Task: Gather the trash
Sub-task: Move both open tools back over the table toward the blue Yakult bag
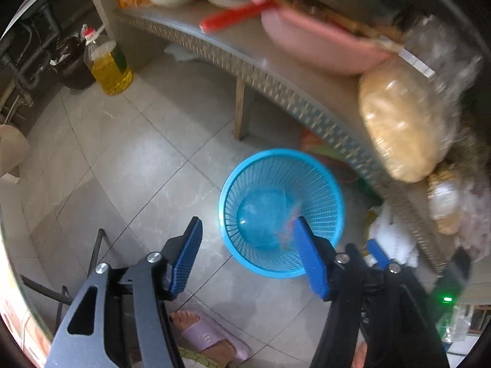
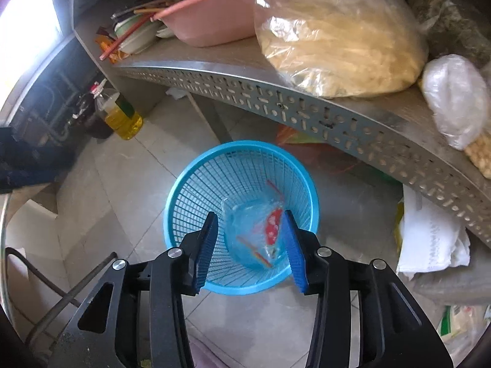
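A blue mesh wastebasket [image 1: 325, 184] [image 2: 196, 196] stands on the tiled floor beside a metal shelf. My left gripper [image 1: 247, 220] hangs above its near rim, open. A blurred reddish scrap [image 1: 288, 225] shows by the right finger's tip, over the basket's inside. My right gripper [image 2: 250, 214] is also open, right over the basket. A clear plastic wrapper with red print [image 2: 271, 227] lies low inside the basket, seen between the pads but apart from them. Neither gripper presses on anything.
A metal shelf with a perforated edge [image 1: 276, 82] [image 2: 307, 113] overhangs the basket, carrying a pink basin [image 2: 214, 18] and a bag of pale noodles [image 2: 337, 40]. An oil bottle [image 1: 107, 64] stands far left. White cloth [image 2: 429, 236] lies right. A foot in a pink slipper [image 1: 202, 334] is near.
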Tool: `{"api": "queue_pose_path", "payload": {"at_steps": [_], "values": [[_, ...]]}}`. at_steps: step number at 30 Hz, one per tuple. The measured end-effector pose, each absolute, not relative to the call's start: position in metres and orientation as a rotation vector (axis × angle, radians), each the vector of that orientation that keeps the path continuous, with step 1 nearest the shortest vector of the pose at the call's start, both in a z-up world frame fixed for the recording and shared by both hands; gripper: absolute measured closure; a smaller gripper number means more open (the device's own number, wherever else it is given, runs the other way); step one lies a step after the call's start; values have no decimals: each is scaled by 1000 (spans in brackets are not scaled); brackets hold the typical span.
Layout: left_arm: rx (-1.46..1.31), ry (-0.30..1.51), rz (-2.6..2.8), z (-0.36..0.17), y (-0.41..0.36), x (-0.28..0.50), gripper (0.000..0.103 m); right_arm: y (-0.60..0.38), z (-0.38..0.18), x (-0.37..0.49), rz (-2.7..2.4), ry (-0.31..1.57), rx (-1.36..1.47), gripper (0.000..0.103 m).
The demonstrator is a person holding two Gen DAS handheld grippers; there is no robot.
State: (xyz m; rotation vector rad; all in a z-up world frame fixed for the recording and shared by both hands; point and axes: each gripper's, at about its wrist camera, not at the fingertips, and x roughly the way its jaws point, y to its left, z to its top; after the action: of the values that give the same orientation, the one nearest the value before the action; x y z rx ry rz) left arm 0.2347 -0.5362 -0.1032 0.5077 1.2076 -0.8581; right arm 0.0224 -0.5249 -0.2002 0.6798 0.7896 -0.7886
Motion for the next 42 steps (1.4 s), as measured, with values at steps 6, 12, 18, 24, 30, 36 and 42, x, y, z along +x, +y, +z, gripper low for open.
{"api": "queue_pose_path", "payload": {"at_steps": [6, 12, 18, 24, 30, 36, 42], "values": [[373, 1106, -960, -22, -468, 223, 34, -506, -170, -6, -762, 746, 654, 58], [227, 902, -942, 51, -348, 210, 21, -480, -138, -15, -715, 725, 578, 48], [152, 825, -825, 65, -237, 190, 18, -451, -105, -10, -634, 708, 501, 41], [93, 799, -688, 56, -162, 170, 17, -410, -59, 8, -543, 636, 409, 30], [100, 836, -656, 49, -126, 155, 9, -350, -17, 29, -428, 578, 255, 11], [-12, 828, -631, 54, -80, 151, 6, -307, -7, 52, -335, 622, 183, 8], [-129, 874, -558, 43, -42, 146, 6, -275, -7, 65, -326, 655, 150, 8]]}}
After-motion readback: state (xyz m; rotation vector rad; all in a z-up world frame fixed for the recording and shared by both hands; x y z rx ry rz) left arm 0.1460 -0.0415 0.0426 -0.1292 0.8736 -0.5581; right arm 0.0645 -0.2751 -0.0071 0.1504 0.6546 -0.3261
